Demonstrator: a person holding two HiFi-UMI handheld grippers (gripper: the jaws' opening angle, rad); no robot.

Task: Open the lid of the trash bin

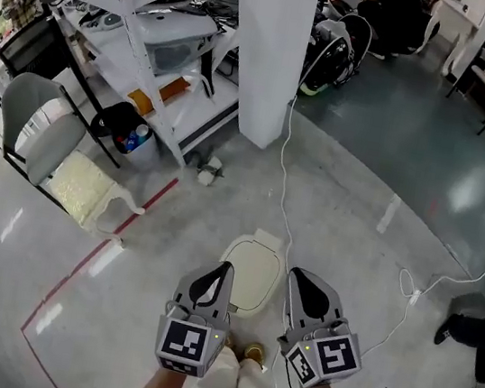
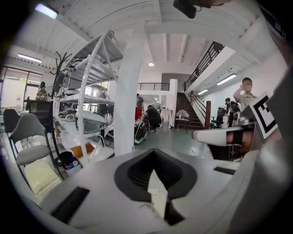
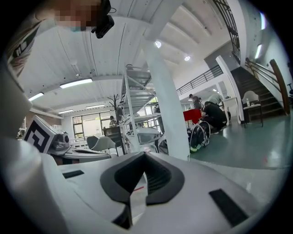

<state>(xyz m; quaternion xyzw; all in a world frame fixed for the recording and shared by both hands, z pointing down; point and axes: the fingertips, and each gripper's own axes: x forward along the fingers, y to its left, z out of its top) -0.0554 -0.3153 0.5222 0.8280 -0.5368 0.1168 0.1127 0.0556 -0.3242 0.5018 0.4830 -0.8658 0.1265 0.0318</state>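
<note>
The trash bin (image 1: 251, 270) stands on the floor at the lower middle of the head view, its cream lid down, seen between the left gripper (image 1: 229, 269) and the right gripper (image 1: 294, 273). Both have their jaws together and hold nothing. I think the main danger is that shut jaws cannot take the smooth lid edge and will only slide over it. A light bin may also slip or tip on the glossy concrete floor (image 1: 358, 216). The white cable (image 1: 283, 177) passes just beside the bin and could catch a gripper. A white pillar (image 1: 270, 47) is at the top middle, with a shelf rack (image 1: 151, 19) and a chair (image 1: 39, 124) at the upper left.
</note>
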